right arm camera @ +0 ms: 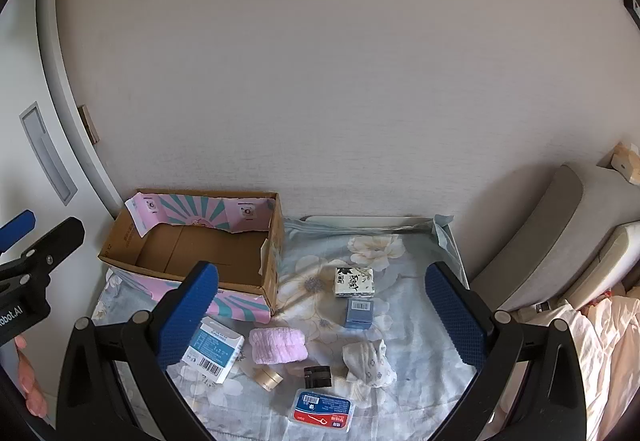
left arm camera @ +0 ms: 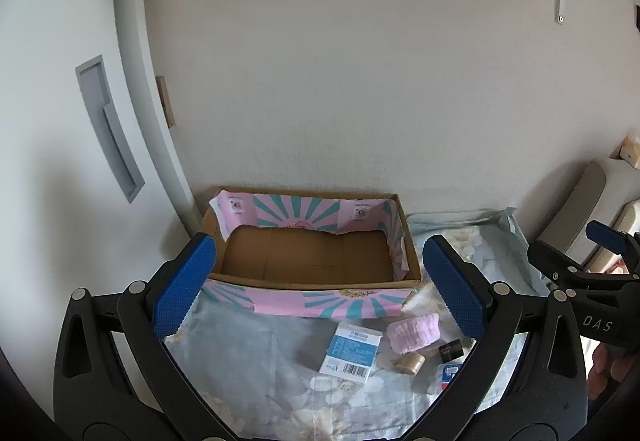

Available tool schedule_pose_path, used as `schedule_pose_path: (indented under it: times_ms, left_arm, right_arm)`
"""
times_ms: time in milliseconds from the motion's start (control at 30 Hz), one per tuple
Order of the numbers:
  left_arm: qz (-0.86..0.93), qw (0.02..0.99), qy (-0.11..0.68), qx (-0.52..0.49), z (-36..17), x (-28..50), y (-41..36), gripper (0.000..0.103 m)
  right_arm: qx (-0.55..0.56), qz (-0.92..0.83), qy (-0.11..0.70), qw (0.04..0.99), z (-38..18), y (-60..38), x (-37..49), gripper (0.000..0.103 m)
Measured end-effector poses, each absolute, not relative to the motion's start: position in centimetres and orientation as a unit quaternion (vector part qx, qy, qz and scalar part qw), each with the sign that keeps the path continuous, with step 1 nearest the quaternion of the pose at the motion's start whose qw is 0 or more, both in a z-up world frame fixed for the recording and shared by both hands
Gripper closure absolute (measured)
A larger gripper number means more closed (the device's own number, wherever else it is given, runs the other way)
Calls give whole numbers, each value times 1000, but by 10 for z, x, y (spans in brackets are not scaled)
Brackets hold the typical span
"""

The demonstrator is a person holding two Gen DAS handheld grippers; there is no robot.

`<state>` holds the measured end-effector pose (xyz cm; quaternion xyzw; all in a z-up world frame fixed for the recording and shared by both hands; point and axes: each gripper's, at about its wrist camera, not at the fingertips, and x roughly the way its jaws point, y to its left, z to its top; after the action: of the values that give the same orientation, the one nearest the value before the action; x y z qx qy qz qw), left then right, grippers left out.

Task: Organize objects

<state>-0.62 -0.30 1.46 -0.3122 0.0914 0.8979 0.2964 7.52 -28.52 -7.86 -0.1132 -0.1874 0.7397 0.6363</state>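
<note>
An empty cardboard box [left arm camera: 312,257] with pink and teal flaps stands against the wall; it also shows in the right wrist view [right arm camera: 200,249]. In front of it on the floral sheet lie a white and blue carton [right arm camera: 214,351], a pink cloth roll [right arm camera: 279,345], a gold tape roll [right arm camera: 269,377], a black jar [right arm camera: 318,377], a floss pick case [right arm camera: 320,409], a crumpled cloth [right arm camera: 368,361], a blue box [right arm camera: 359,313] and a black and white box [right arm camera: 354,281]. My left gripper [left arm camera: 316,285] and right gripper [right arm camera: 320,317] are open, empty, above them.
The floral sheet [right arm camera: 408,321] covers a small raised surface. A white wall is right behind the box. A grey cushioned seat [right arm camera: 560,233] stands at the right, a white sliding door [left arm camera: 80,121] at the left.
</note>
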Motion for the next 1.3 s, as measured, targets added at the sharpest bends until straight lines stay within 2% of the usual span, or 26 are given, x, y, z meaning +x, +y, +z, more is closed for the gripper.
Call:
schedule_pose_path:
  times_ms: [1300]
  left_arm:
    - [859,398,120,-301,12,0,-5,0]
  right_arm:
    - [-129,743,-159,637,-76,-289,88,0]
